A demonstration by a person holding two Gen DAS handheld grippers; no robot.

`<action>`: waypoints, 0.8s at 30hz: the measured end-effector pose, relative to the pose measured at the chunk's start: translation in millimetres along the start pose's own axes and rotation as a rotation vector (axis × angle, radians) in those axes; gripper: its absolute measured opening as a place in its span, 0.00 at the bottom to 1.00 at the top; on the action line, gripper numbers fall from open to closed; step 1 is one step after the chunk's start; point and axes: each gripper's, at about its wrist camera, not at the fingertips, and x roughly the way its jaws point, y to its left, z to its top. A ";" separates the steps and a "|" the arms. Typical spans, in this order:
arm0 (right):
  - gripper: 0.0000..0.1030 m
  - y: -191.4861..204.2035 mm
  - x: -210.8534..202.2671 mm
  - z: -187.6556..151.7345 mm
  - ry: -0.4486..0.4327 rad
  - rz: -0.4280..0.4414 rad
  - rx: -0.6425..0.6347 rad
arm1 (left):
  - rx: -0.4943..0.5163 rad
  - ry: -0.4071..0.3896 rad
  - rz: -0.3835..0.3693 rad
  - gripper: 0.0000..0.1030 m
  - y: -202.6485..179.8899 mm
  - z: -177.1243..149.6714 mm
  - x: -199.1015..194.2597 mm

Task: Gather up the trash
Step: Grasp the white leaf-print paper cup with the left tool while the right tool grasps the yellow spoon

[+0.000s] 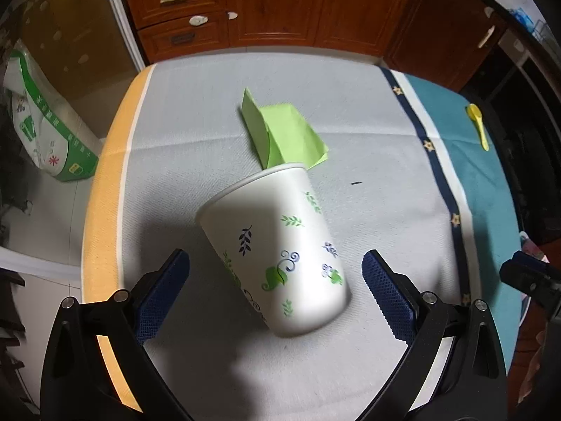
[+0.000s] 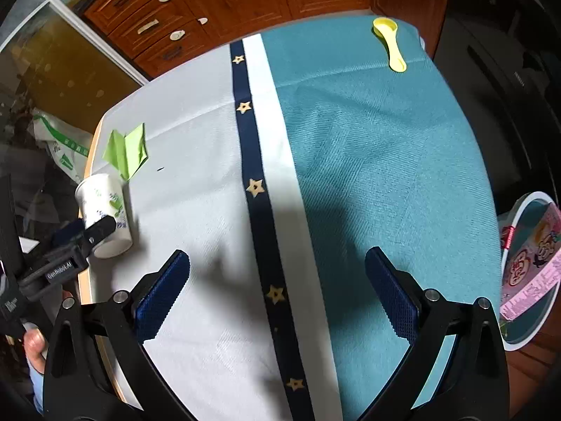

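Left wrist view: table (image 1: 217,112), then cup (image 1: 277,249) standing tilted between the wide-open left gripper (image 1: 275,291) pads, rim leaning toward 11 o'clock, paper (image 1: 284,133) behind at 12. Right gripper (image 2: 277,294), also wide and empty, is farther; spoon (image 2: 389,44) lies at 1 o'clock.

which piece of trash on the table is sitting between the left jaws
The paper cup, white with leaf prints, standing between the open left gripper. The green folded paper lies beyond the cup's rim, and the yellow spoon is far off on the teal cloth.
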 end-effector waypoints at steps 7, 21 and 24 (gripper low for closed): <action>0.93 -6.8 15.0 4.4 0.020 0.010 0.009 | 0.002 -0.027 -0.020 0.92 -4.6 -1.1 5.3; 0.93 -61.4 6.9 20.8 -0.080 0.026 0.075 | 0.210 -0.126 -0.118 0.60 -66.0 -21.6 -33.1; 0.93 -81.7 4.5 36.8 -0.120 0.025 0.107 | 0.266 -0.135 -0.164 0.60 -93.3 -9.6 -31.0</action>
